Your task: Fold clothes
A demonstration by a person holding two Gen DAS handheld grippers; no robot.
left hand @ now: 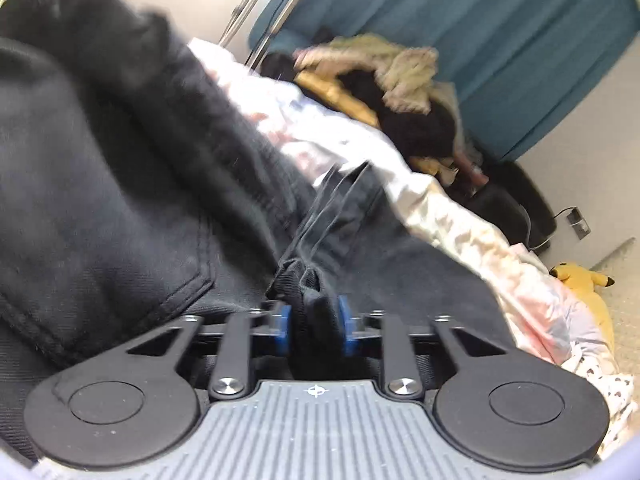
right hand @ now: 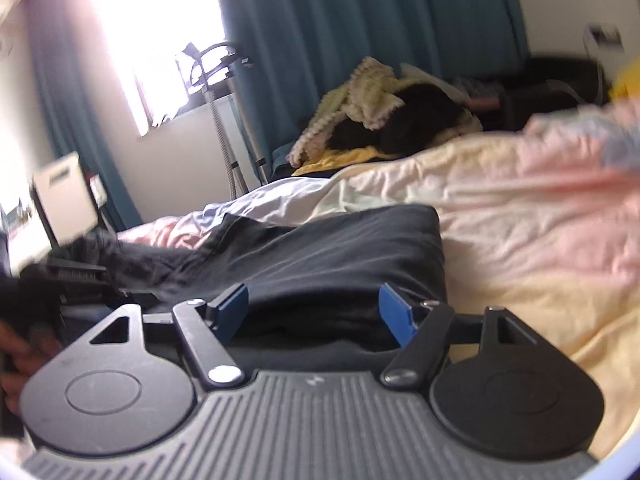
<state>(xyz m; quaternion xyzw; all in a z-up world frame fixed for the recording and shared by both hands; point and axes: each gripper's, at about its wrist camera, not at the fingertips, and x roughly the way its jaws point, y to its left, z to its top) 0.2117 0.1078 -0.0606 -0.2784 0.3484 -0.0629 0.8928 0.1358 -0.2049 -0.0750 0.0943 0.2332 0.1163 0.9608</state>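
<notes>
Dark denim jeans [left hand: 120, 184] lie rumpled on the bed, one fold bunched upward, back pocket showing.

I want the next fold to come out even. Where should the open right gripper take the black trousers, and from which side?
Probably the near folded edge of the black trousers, which already lies between the right gripper's open jaws; come in low, straight ahead. The left gripper already pinches a bunched fold.

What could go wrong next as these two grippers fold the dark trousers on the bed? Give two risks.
1. The left gripper pinches only a small bunched fold of the dark denim trousers; lifting may let it slip out.
2. The right gripper stands open over the trousers, so one-sided pulling could drag them across the rumpled pastel quilt and undo the fold.
</notes>
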